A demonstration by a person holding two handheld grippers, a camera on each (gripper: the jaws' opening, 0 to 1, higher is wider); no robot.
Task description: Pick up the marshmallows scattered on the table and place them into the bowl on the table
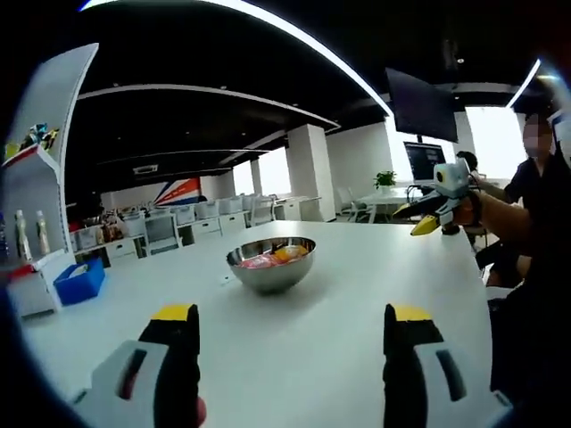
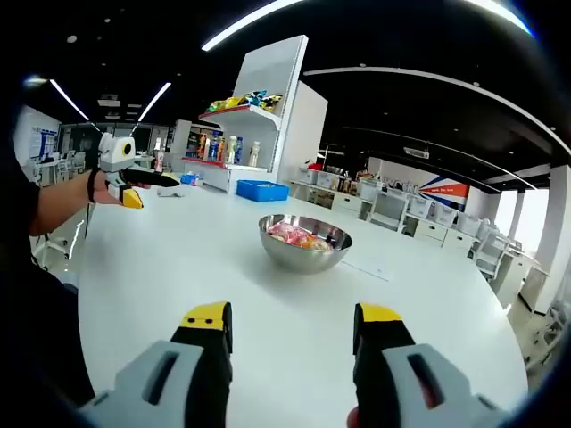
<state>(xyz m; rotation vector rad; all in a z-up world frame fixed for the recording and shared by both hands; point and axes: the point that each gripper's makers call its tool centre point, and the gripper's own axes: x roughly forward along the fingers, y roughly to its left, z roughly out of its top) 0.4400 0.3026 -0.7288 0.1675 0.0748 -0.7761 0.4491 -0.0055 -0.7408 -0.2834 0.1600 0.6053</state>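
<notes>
A steel bowl [image 1: 270, 278] stands in the middle of the white table [image 1: 375, 276], with pink and orange marshmallows [image 1: 278, 256] inside it. My left gripper [image 1: 290, 314] hovers above the table's near side, open, nothing between its yellow-tipped jaws. The right gripper [image 1: 433, 214] hangs in the air at the right, held by a person's hand. In the right gripper view the bowl [image 2: 303, 257] with marshmallows [image 2: 299, 234] sits straight ahead. My right gripper [image 2: 294, 316] is open and holds nothing. The left gripper [image 2: 134, 185] hangs at the far left over the table [image 2: 178, 267].
A white shelf unit [image 2: 268, 98] with bottles and snack packs stands past the table's end, with a blue bin [image 2: 262, 190] beside it. A person [image 1: 535, 178] is at the table's edge. Desks and chairs [image 1: 205, 214] line the back of the room.
</notes>
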